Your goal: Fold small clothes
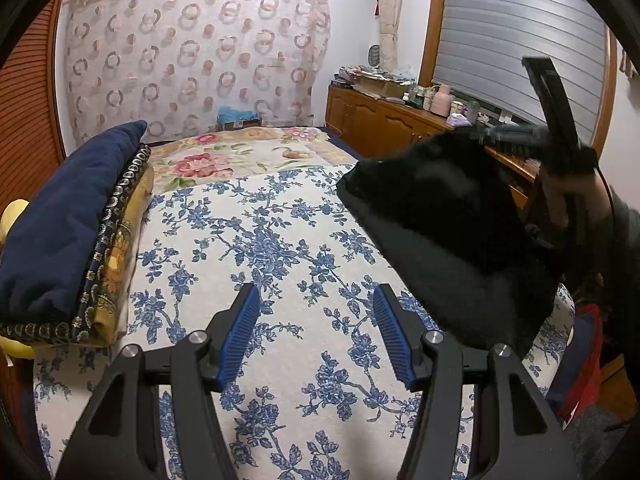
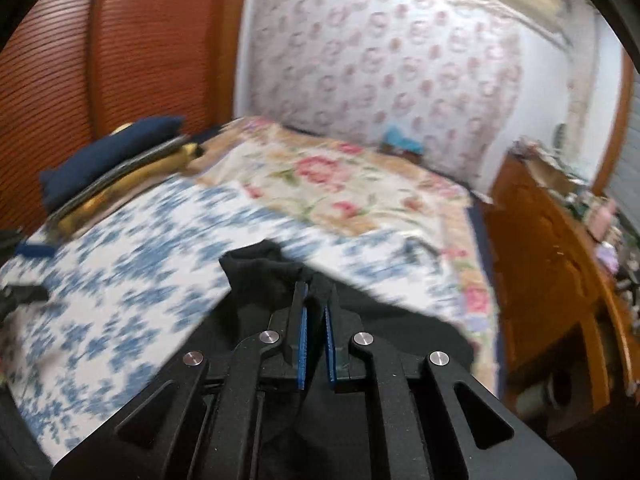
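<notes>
At the far left a folded navy cushion lies on gold brocade edged with ring-patterned trim. The left gripper hangs over the bedspread, white cotton printed with blue flowers, its 2 ribbed blue pads spread apart with nothing between them. To the right the right gripper is clenched on a soft black garment, lifted and draping over the bed's right edge.

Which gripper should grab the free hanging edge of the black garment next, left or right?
Left. The left gripper is open and empty over the bedspread, beside the hanging black garment. The right gripper is already shut on it.
</notes>
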### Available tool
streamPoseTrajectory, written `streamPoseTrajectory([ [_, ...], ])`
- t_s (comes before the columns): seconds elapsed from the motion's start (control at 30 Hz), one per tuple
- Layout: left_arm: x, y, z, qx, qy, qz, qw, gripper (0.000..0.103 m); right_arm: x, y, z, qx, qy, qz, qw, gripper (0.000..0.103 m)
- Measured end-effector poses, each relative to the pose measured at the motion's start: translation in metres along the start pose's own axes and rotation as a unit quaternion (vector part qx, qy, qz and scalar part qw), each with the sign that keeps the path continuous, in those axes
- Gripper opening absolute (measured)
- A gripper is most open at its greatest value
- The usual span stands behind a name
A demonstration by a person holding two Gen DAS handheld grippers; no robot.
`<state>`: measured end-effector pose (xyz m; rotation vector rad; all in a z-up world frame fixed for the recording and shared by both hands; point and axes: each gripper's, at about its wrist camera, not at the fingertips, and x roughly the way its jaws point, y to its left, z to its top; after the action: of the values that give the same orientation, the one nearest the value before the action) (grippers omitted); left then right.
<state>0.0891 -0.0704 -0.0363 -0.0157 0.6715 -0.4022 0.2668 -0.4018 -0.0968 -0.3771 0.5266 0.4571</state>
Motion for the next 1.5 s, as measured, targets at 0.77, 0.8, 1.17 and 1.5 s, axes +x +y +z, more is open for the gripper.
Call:
streamPoseTrajectory([
  [0.77,0.022,-0.033,-0.001,0.025,0.023,-0.027,0.9991,0.058,-0.018,-0.081,-0.049,0.059,0.042,-0.103,0.992,0.049],
  [0.8,0.023,-0.036,-0.002,0.028,0.024,-0.029,0.9989,0.058,-0.024,-0.076,-0.057,0.058,0.042,-0.097,0.993,0.049],
  [1.17,0.038,-0.069,-0.007,0.052,0.044,-0.051,0.9964,0.058,-0.059,-0.043,-0.127,0.088,0.058,-0.044,0.993,0.049],
  [1.5,0.047,-0.09,-0.017,0.064,0.062,-0.07,0.9936,0.058,-0.074,-0.027,-0.16,0.092,0.076,-0.043,0.992,0.049],
])
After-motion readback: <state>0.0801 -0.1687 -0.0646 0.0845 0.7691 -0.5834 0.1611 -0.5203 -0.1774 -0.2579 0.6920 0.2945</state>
